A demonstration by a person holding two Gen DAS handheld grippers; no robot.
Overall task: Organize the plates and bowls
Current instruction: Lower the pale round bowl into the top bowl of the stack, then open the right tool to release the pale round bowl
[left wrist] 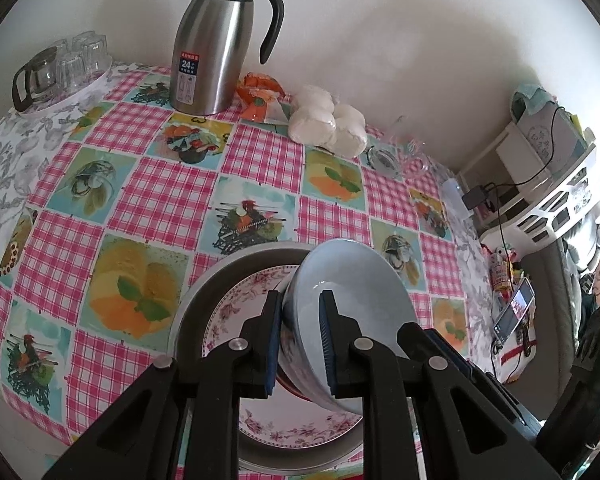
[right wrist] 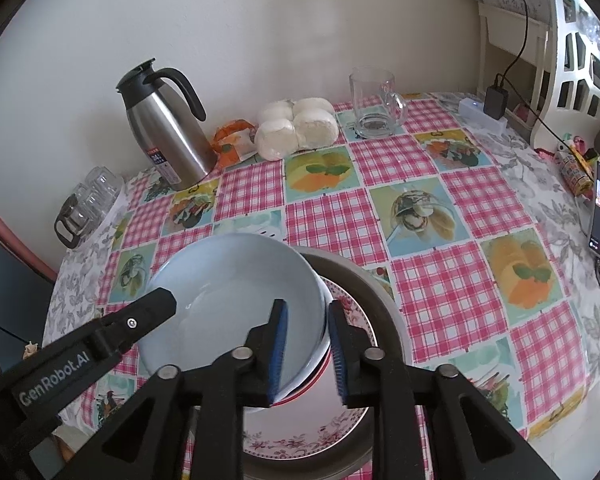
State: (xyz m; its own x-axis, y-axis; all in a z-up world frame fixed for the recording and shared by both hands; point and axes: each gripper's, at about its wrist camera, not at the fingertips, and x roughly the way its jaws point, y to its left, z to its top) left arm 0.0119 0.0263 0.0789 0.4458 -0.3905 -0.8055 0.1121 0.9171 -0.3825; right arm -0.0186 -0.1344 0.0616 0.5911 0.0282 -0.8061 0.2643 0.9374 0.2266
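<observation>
Left gripper (left wrist: 300, 344): clamped on bowl (left wrist: 352, 280) rim.
Right gripper (right wrist: 306, 354): straddles opposite rim, contact unclear.
Risk: tilted bowl slipping onto plate (left wrist: 236, 304) below.

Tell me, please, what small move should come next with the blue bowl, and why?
Probably lower the blue bowl onto the floral plate: both the left tongs and right tongs clamp its rim, and it hangs tilted above the plate.

Pale blue bowl (left wrist: 352, 280) tilted, rim pinched, over floral plate (left wrist: 236, 312), second red-rimmed bowl (right wrist: 320, 376) nested beneath it, plate lying flat inside grey round tray (left wrist: 204, 292), near table edge
</observation>
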